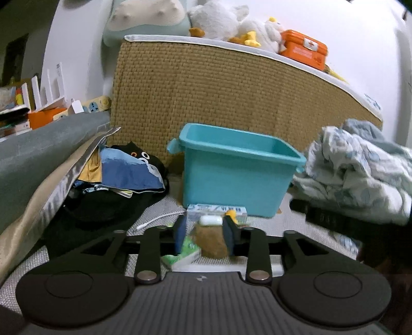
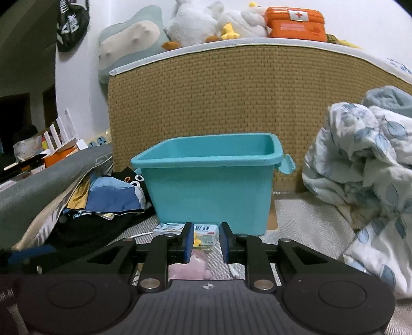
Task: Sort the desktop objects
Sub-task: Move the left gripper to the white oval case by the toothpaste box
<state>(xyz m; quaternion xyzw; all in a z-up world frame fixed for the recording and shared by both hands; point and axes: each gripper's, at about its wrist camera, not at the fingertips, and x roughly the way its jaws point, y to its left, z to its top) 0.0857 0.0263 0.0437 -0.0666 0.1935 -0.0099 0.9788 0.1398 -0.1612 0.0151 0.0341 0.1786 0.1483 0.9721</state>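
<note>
A teal plastic bin (image 1: 231,175) (image 2: 211,185) stands open on the grey woven mat, and I cannot see inside it. In front of it lie a white-and-blue carton (image 1: 216,210) (image 2: 167,228), a small white capsule-shaped thing (image 1: 211,220), a yellow bit (image 1: 231,214), a blurred brown object (image 1: 213,243) and a green-and-white pack (image 1: 180,256). My left gripper (image 1: 204,234) is open. The brown object sits between its blue pads, with a gap on the left side. My right gripper (image 2: 206,242) is open just short of the carton, above a blurred pink item (image 2: 190,268).
A tall woven tan panel (image 1: 219,90) stands behind the bin, with plush toys (image 1: 231,23) and an orange first-aid case (image 1: 303,49) on top. Crumpled floral bedding (image 2: 360,167) is piled at the right. Clothes (image 1: 123,175) and a grey roll (image 1: 38,154) crowd the left. A white cable (image 1: 157,220) lies on the mat.
</note>
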